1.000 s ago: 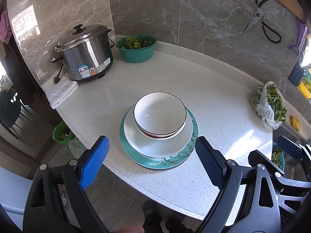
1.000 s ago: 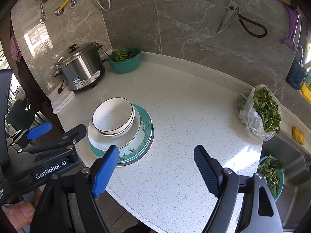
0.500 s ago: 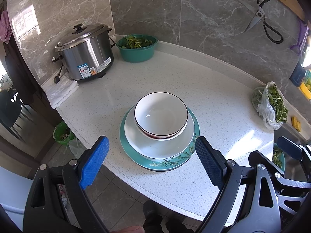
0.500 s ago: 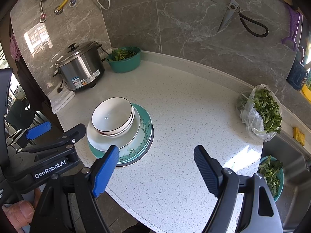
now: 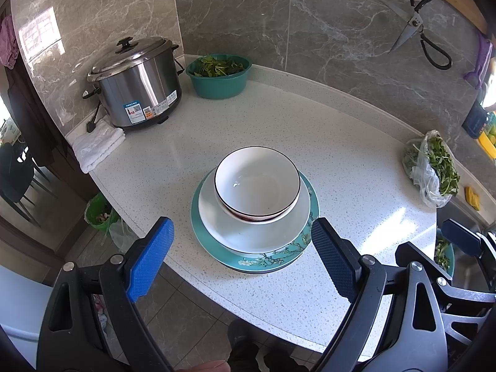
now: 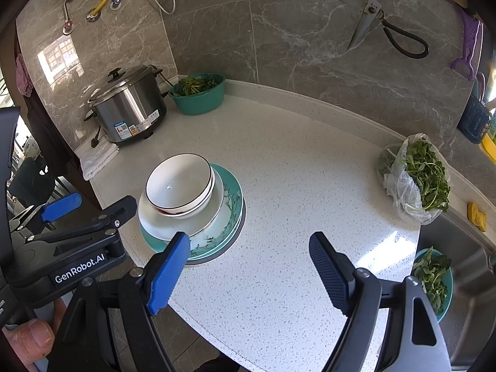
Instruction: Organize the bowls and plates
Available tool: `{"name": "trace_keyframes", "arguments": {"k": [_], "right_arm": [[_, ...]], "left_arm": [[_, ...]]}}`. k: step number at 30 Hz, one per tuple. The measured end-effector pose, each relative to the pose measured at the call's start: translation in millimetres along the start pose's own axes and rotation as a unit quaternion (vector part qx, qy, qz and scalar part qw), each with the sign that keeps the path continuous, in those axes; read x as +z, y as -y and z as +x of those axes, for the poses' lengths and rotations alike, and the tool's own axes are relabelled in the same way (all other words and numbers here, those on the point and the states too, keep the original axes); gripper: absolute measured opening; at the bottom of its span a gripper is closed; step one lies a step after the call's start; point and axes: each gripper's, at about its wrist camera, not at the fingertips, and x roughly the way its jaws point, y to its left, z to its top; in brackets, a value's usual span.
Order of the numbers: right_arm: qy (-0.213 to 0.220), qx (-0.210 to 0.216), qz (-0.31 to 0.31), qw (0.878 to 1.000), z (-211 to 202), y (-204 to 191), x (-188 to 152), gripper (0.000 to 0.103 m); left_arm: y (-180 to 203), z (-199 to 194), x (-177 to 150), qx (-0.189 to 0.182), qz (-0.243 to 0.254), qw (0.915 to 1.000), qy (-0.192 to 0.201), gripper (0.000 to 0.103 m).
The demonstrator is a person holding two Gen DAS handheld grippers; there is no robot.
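**Dishes stacked near the front edge of the counter, both grippers released**

On the white speckled counter (image 5: 356,161) one stack stands close to the front left edge. At the bottom lies a teal plate with a blossom pattern (image 5: 272,259), and the right wrist view shows a darker rim under it. On the teal plate rests a white plate (image 5: 248,232). On that plate sit two nested bowls; the top one is a white bowl with a thin black rim (image 5: 257,183), and the lower bowl (image 5: 251,218) shows a red mark on its side.

The left gripper (image 5: 241,260) hovers in front of the stack with its blue pads wide apart, and it grasps nothing. The right gripper (image 6: 249,268) is to the right of the stack, also spread wide and grasping nothing.

At the back left corner stands a steel rice cooker (image 5: 136,80), with a folded white towel (image 5: 97,147) just before it. Beside the cooker is a green basin of leaves (image 5: 218,76). Near the right edge lies a plastic bag of greens (image 5: 434,167). Scissors (image 5: 418,28) hang on the marble wall.
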Motion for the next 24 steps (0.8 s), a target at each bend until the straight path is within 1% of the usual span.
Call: {"name": "trace_keyframes", "arguments": {"k": [24], "right_arm": [[-0.001,0.001,-0.001,1.000,1.1,0.2,0.6,0.082]], "left_arm": [[2.6,5.1,-1.3,-0.001,0.002,1.0000,0.000,0.090]]}}
